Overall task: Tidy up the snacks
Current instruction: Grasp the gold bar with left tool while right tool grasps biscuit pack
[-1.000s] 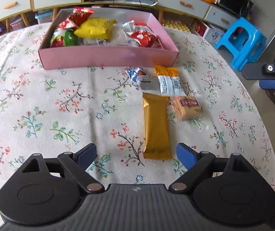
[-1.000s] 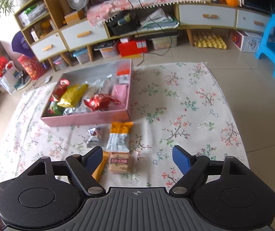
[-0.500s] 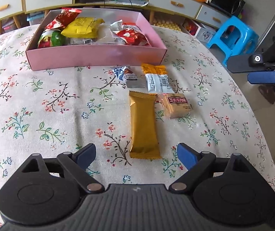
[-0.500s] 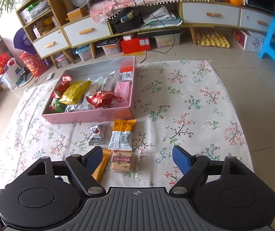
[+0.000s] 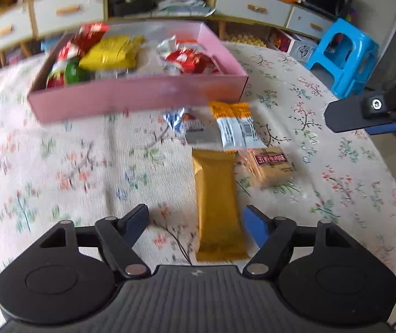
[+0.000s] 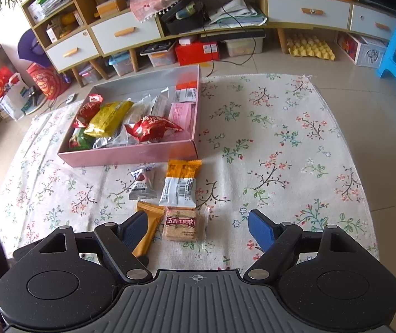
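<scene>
The left gripper [image 5: 196,223] hung low over the floral cloth [image 5: 59,172], its blue pads spread wide with nothing between them but the near end of the gold bar [image 5: 217,202], which lay flat on the cloth and touched neither pad. The right gripper [image 6: 202,227] was likewise wide apart and held nothing; its left pad hid part of the gold bar [image 6: 149,227] in that view.

Four loose snacks lay on the cloth in front of the box. Nearest were the gold bar, with no print I could read, and just beside it on the right a clear-wrapped cracker [image 6: 181,224] with a red label in Chinese characters. Beyond them sat a white and orange packet [image 6: 180,184] showing a barcode and fine print too small to read, and to its left a small silver pouch [image 6: 141,184] with dark lettering I could not make out.

Farther off stood one pink box [image 6: 131,155], open, holding a heap of packets: a yellow bag [image 6: 107,118], a red bag [image 6: 153,127], another red one, a green one, a pink packet and some clear wrappers. Their exact count could not be told, since they overlapped. The left view was blurred, so no writing there was legible.

At the right edge of the left view the right gripper's arm was cut off by the frame. One blue stool [image 5: 342,55] stood past the cloth.
</scene>
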Tool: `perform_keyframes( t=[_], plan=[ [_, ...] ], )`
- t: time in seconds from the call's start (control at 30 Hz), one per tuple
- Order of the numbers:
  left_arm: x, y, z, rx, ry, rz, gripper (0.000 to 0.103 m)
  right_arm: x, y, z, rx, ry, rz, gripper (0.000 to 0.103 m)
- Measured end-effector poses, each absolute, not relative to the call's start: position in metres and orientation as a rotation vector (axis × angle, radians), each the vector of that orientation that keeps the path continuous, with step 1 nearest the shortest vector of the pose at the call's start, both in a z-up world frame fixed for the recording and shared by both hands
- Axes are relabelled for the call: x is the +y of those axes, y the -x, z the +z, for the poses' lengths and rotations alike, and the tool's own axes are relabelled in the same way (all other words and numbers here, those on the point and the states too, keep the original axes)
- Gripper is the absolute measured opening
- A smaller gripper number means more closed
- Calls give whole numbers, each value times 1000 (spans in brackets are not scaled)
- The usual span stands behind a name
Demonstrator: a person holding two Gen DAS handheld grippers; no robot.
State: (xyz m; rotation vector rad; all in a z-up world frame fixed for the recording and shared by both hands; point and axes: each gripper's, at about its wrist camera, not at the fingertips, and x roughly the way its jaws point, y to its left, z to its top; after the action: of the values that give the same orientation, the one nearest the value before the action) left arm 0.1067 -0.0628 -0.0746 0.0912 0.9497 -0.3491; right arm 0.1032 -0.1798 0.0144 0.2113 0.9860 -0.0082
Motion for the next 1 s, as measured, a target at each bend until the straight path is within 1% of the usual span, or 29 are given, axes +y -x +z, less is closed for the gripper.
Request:
perform_keyframes(
  t=[0.03, 0.07, 0.1, 0.13, 0.17, 0.4, 0.7, 0.9, 1.0],
  plan=[
    [-64, -106, -74, 941, -116, -351, 56, -180, -103, 13, 990, -209, -7, 81],
    [-63, -106, -73, 938, -122, -352, 44, -180, -104, 12, 993, -210, -7, 81],
    [-60, -106, -72, 942, -116, -348, 34, -181, -104, 11, 995, -213, -10, 81],
    [-56, -108, -70, 951, -102, -345, 32, -183, -104, 10, 998, -220, -16, 81],
    [-52, -109, -69, 964, -81, -347, 26, -184, -105, 9, 1001, -225, -25, 81],
    [-35, -105, -60, 1019, -24, -340, 25, -185, -112, -10, 1051, -214, -67, 81],
    [-22, -104, -40, 994, 21, -317, 25, -158, -123, -41, 1100, -158, -29, 81],
    [-11, -110, -41, 1004, 49, -274, 25, -149, -129, -54, 1102, -115, -47, 81],
    [-7, -111, -40, 1006, 56, -266, 25, -147, -130, -57, 1095, -116, -33, 74]
  ],
)
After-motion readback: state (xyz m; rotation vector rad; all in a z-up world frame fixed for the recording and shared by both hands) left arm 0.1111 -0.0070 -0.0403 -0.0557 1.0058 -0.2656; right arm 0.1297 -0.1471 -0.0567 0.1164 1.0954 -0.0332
